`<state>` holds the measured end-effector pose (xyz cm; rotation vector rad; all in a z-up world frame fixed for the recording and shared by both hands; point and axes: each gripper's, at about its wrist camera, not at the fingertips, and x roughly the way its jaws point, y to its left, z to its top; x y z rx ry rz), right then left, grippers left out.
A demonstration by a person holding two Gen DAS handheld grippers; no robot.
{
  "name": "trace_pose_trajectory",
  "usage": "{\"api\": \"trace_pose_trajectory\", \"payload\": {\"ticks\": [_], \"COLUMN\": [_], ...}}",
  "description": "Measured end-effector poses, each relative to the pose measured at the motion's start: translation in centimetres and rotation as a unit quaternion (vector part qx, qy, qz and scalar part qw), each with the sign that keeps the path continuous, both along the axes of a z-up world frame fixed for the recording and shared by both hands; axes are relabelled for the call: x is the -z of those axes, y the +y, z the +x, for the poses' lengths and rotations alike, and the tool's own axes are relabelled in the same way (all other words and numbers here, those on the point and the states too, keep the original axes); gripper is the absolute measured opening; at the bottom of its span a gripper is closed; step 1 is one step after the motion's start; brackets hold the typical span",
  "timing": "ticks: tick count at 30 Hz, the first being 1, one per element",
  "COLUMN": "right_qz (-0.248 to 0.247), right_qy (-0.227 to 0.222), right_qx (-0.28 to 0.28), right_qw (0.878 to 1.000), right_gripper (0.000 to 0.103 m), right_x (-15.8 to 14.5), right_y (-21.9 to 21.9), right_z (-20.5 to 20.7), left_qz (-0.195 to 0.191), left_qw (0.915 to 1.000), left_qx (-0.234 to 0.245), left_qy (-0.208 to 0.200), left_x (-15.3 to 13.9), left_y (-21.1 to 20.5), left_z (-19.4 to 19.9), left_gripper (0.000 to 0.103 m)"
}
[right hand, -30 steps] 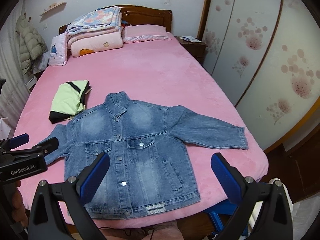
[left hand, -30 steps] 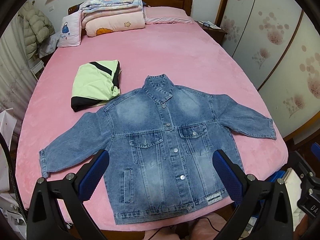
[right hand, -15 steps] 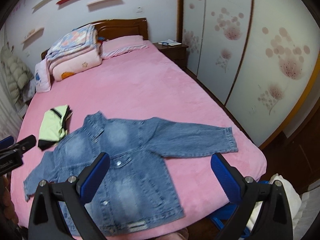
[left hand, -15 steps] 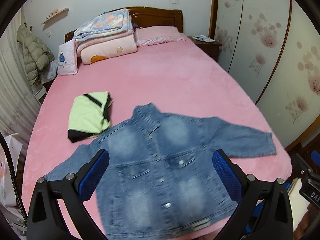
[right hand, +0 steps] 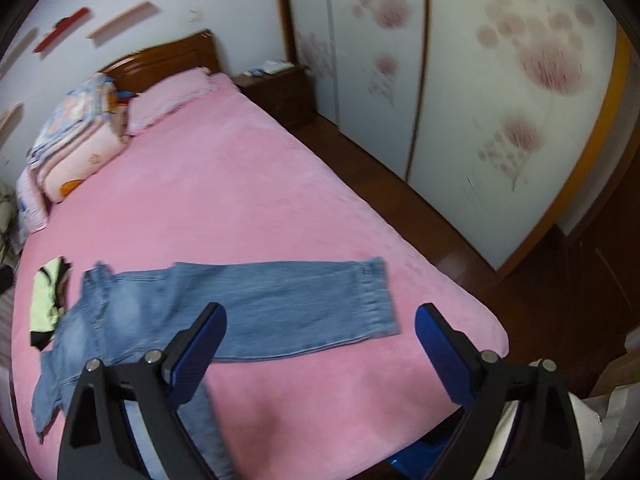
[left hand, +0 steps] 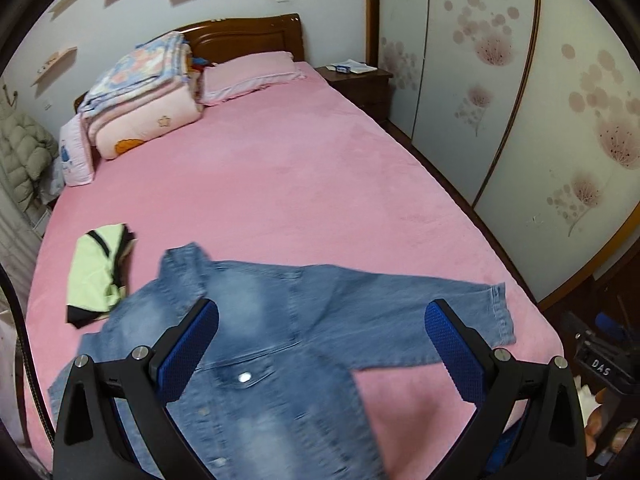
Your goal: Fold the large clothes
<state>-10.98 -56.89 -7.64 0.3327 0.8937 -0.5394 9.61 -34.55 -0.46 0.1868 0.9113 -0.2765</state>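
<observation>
Showing: 2 fisheye views down onto a pink bed (left hand: 280,184) with a denim jacket (left hand: 280,340) spread front-up near its foot edge.
Jacket position: collar toward the headboard, buttoned front facing up; 1 sleeve (right hand: 288,304) lies stretched out flat toward the bed's side edge by the wardrobe, its cuff close to that edge. The other sleeve reaches toward the opposite side edge.
Left claw (left hand: 320,348): jaws wide apart, nothing between the blue pads, hanging above the jacket's chest and the base of the outstretched sleeve.
Right claw (right hand: 320,348): jaws have just been closing slightly but stand wide apart, nothing between them, hanging above the bare bed at the foot edge, just short of the sleeve cuff.
Other items: a folded green and black garment (left hand: 98,268) lies just beside the jacket's collar; stacked quilts (left hand: 140,104) and a pillow (left hand: 252,74) sit at the headboard end.
Task stage, as judged: no fold is made yet; the sleeve looks like the likely first grasp.
Risk 1: both views are smeared, so a hurried pinch could miss the cuff and catch the plush bed cover instead.
Risk 2: stiff denim may spring back or drag the body askew if only 1 layer of the cuff is clamped.
Risk 3: the cuff lies near the side edge, so a nudge outward could slide it off.
Risk 4: swinging the jacket toward the collar side could disturb the folded garment.
</observation>
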Motion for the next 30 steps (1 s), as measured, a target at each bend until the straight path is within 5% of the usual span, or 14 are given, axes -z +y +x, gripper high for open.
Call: {"api": "trace_pose_trajectory", "payload": {"ticks": [7, 16, 21, 24, 27, 30], "right_qz": [0.092, 0.228, 0.275, 0.271, 0.287, 0.277], "right_qy": [0.055, 0.087, 0.086, 0.095, 0.075, 0.067], "right_qx": [0.031, 0.060, 0.051, 0.050, 0.039, 0.025], "right_qw": [0.994, 0.968, 0.956, 0.957, 0.954, 0.958], "right_gripper": [0.088, 0.068, 0.054, 0.040, 0.013, 0.005], "right_x": [11.4, 22.6, 25.3, 25.8, 25.4, 24.2], "right_y": [-9.9, -14.8, -14.8, -14.4, -14.7, -14.0], "right_z": [1.7, 2.2, 3.3, 3.9, 4.2, 4.6], "left_qz": [0.027, 0.039, 0.043, 0.041, 0.037, 0.030], "left_qw": [0.9990, 0.9951, 0.9939, 0.9936, 0.9936, 0.9940], "left_qx": [0.020, 0.035, 0.036, 0.032, 0.029, 0.027], "left_qy": [0.028, 0.084, 0.095, 0.100, 0.103, 0.101], "left_x": [7.3, 12.9, 13.8, 14.0, 13.9, 13.5], "left_y": [-7.6, -11.4, -11.3, -11.1, -10.7, -10.2], "left_z": [3.3, 4.4, 4.4, 4.5, 4.7, 4.7], "left_gripper": [0.103, 0.103, 0.103, 0.103, 0.103, 0.103]}}
